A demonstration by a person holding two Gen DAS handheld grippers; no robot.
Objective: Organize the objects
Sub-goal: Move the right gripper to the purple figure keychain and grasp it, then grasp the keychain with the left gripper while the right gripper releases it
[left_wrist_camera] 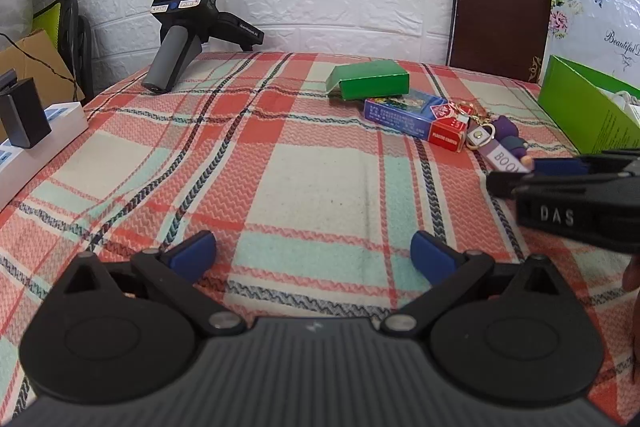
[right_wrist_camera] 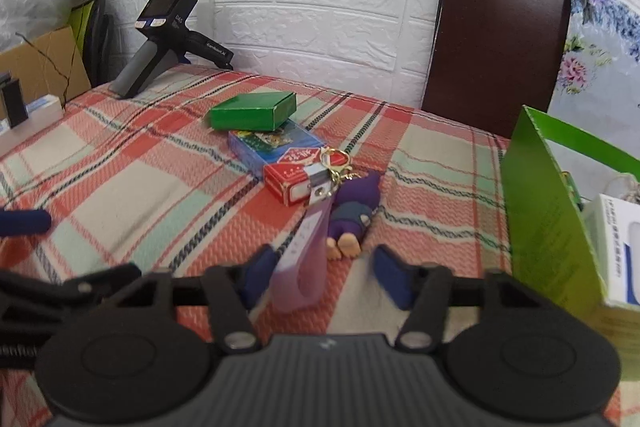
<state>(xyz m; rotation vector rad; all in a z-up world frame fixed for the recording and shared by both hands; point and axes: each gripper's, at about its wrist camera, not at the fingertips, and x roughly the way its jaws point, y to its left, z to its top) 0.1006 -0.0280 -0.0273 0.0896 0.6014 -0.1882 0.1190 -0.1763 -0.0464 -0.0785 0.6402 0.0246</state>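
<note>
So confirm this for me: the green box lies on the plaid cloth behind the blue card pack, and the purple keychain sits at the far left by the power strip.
One thing is off. The purple keychain lies to the right, just in front of the blue card pack, near the right gripper, as the right wrist view shows. The green box does lie behind the pack on the plaid cloth.

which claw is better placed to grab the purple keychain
Right. The right claw already has the keychain strap between its fingers. The left claw hangs open over bare cloth, well away from it.
</note>
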